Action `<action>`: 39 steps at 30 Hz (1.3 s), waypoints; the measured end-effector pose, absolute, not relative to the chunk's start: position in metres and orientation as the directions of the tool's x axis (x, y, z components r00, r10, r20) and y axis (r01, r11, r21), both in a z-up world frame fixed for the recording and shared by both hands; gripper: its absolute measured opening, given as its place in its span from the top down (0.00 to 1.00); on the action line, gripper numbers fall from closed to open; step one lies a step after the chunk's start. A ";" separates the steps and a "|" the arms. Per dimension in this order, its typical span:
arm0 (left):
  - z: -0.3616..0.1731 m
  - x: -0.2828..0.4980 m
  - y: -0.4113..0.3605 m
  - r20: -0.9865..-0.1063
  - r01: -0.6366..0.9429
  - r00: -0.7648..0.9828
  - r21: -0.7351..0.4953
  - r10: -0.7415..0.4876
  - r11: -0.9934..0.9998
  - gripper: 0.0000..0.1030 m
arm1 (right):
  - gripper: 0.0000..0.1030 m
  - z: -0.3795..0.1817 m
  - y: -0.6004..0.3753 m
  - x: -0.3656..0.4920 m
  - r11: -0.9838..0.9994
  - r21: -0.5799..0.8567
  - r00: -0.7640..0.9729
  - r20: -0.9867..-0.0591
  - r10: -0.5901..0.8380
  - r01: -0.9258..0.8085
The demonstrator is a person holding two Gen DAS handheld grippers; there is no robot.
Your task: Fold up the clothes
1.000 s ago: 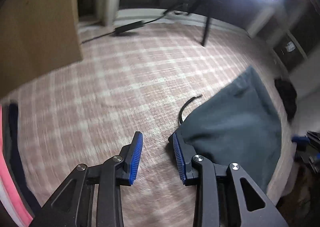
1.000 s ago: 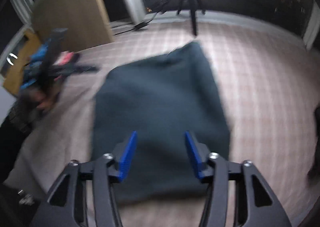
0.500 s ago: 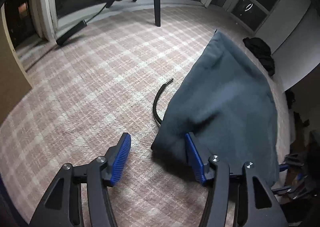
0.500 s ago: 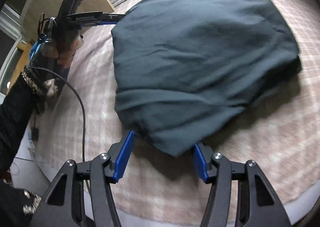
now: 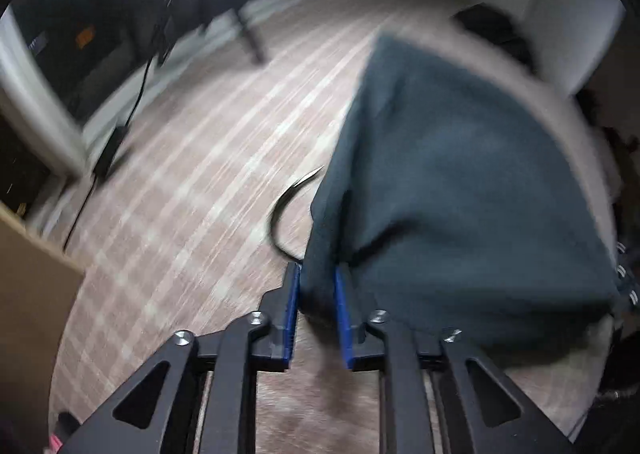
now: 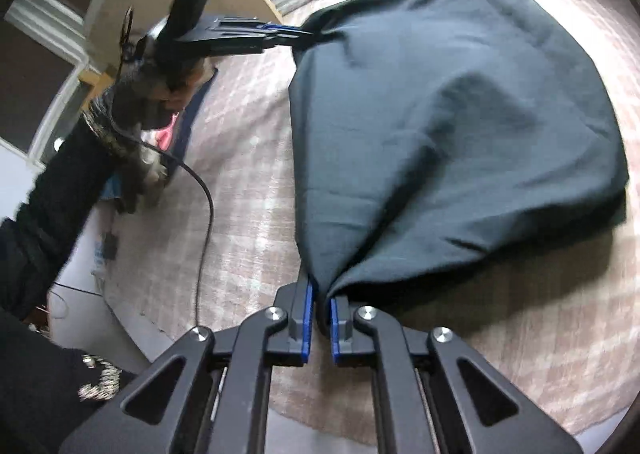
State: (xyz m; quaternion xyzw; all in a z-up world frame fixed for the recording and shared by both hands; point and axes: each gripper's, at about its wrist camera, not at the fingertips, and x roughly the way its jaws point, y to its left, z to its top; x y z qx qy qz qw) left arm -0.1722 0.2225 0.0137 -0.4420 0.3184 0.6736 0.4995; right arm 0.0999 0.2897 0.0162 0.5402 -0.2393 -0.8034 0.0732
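A dark teal garment (image 5: 460, 190) (image 6: 452, 110) lies spread on a pink plaid bed cover. My left gripper (image 5: 316, 286) is shut on one near corner of it, with cloth bunched between the blue pads. My right gripper (image 6: 319, 304) is shut on the opposite near corner, and the fabric pulls into a peak there. The right wrist view also shows the left gripper (image 6: 296, 32) pinching the garment's far-left corner, held by a person's hand (image 6: 160, 66). A black drawstring (image 5: 288, 210) curls out from under the garment.
The plaid cover (image 5: 180, 194) stretches left of the garment. A tripod leg (image 5: 250, 34) and a cable (image 5: 136, 102) stand at the far edge. Pink and navy clothes (image 6: 180, 126) lie by the person's sleeve (image 6: 48, 206). A dark item (image 5: 492, 30) sits at the far right.
Both grippers went from open to shut, each now clamped on a near corner of the garment. The corners are lifted slightly off the cover.
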 end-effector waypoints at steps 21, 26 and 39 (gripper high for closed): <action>0.007 -0.099 0.112 -0.737 -0.371 0.074 -0.646 0.672 -0.667 0.43 | 0.38 0.084 0.417 0.098 -0.951 0.239 -0.519 -0.848 -0.107 -0.196; 0.009 -0.084 0.138 -0.745 -0.319 0.035 -0.640 0.666 -0.699 0.42 | 0.38 0.056 0.456 0.037 -0.966 0.244 -0.470 -0.865 -0.177 -0.085; -0.006 -0.085 0.190 -0.881 -0.327 -0.006 -0.446 0.474 -0.833 0.41 | 0.37 -0.004 0.509 -0.014 -0.903 0.426 -0.369 -0.833 -0.413 0.051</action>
